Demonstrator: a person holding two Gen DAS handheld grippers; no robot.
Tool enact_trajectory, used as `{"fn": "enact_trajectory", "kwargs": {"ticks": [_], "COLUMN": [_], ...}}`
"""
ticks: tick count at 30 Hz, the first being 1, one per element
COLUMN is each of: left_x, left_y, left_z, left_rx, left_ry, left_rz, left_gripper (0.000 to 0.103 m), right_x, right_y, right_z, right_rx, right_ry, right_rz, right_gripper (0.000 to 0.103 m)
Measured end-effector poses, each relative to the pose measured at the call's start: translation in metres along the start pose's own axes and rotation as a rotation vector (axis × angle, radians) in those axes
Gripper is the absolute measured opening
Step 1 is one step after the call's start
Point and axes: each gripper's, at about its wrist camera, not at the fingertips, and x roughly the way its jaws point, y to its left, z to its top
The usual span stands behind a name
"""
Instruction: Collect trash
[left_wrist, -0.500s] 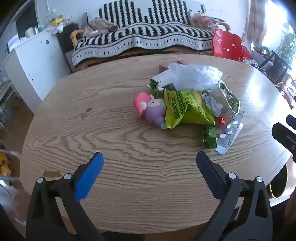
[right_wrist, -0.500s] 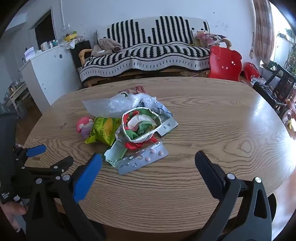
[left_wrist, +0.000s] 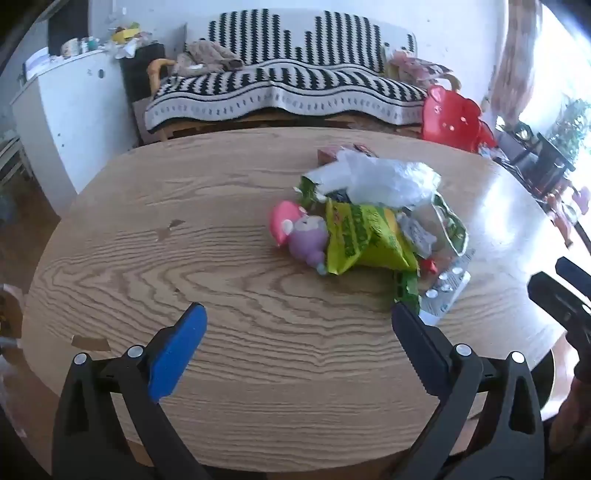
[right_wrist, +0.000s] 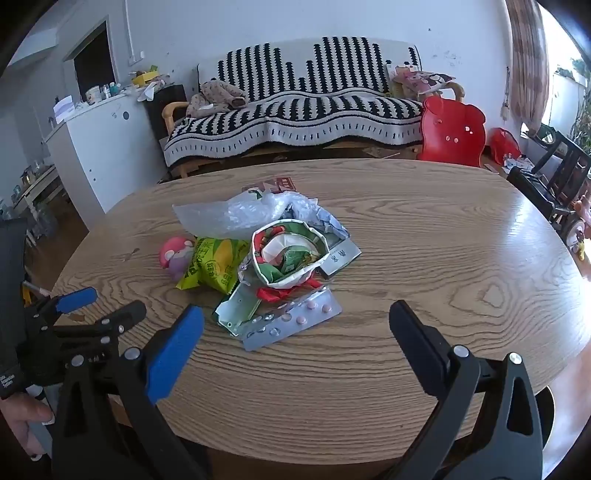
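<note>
Bright daylight from right, fisheye-curved edges, slight blur

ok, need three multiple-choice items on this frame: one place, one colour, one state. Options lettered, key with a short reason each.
1. Where does the blister pack lie in the trash pile?
A. at its near edge
B. at its far edge
C. under the clear plastic bag

2. What colour is the snack bag beside the pink toy?
A. blue
B. yellow-green
C. black

3. How stands the right gripper?
A. shut on the pack
B. shut, empty
C. open, empty

Key: A, it lies nearest the fingers; B, yellow-green print shows; C, the fingers stand wide apart over the table, nothing between them.
</note>
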Motion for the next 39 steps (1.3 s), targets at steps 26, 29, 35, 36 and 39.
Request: {"fn": "enact_trajectory", "kwargs": {"ticks": [26, 29, 35, 36, 39], "left_x": [0.0023, 0.0026, 0.0031, 0.0031, 0.0026], "left_y": [0.0001, 0.0009, 0.0017, 0.0022, 0.0002], "left_z": [-0.0005, -0.0005, -0.0004, -0.0004, -0.0004], "left_rx": [0.037, 0.038, 0.039, 0.038, 0.039], "left_ry": [0.022, 0.021, 0.022, 0.021, 0.022], "left_rz": [-0.011, -0.011, -0.009, -0.009, -0.010], "left_gripper": [0.098, 0.098, 0.098, 0.098, 0.098], "right_x": [0.0041, 0.0051, 0.0056, 0.0060, 0.0060], "right_y": [-0.0012, -0.0004, 0.0005, 0.0001, 0.0001], "right_z": [-0.0040, -0.0042, -0.0047, -0.0043, -0.0043], "right_rx": [0.009, 0.010, 0.007, 0.009, 0.011], "right_ry": [0.021, 0.021, 0.025, 0.025, 0.025], "right_rz": [0.060, 0.060, 0.062, 0.063, 0.063], "right_gripper": [0.097, 0.097, 0.097, 0.097, 0.097]}}
